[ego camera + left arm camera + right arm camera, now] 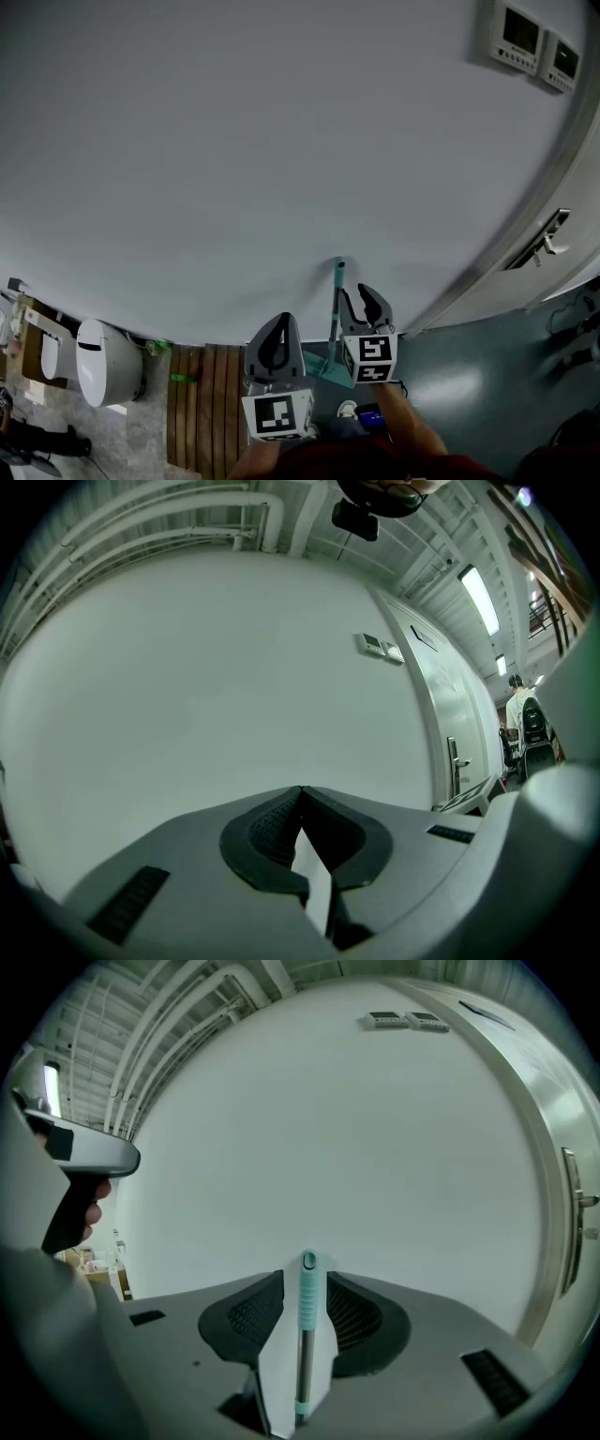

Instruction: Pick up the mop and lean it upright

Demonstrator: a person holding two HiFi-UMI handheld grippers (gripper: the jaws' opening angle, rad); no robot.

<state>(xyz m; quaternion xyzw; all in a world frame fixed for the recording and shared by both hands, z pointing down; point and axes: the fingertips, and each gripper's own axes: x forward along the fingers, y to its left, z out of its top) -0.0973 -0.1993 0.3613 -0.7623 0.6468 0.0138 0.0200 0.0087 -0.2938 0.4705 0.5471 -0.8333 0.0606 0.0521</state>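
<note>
The mop's pole (336, 305), a metal shaft with a teal ribbed grip at its top, stands upright against the pale wall (281, 141). In the right gripper view the pole (307, 1316) rises between the two pads with a gap on each side. My right gripper (360, 298) is open around it, just right of the pole in the head view. A teal part (323, 367) lies at the pole's foot. To the left, my left gripper (281, 323) is shut with nothing in it; its tips (301, 789) meet in front of the bare wall.
A white toilet-like fixture (105, 373) stands at the lower left beside a wooden slatted panel (208, 403). A door with a lever handle (548, 239) is at the right, and two wall control panels (534, 45) hang above it. A small blue object (370, 415) lies on the floor.
</note>
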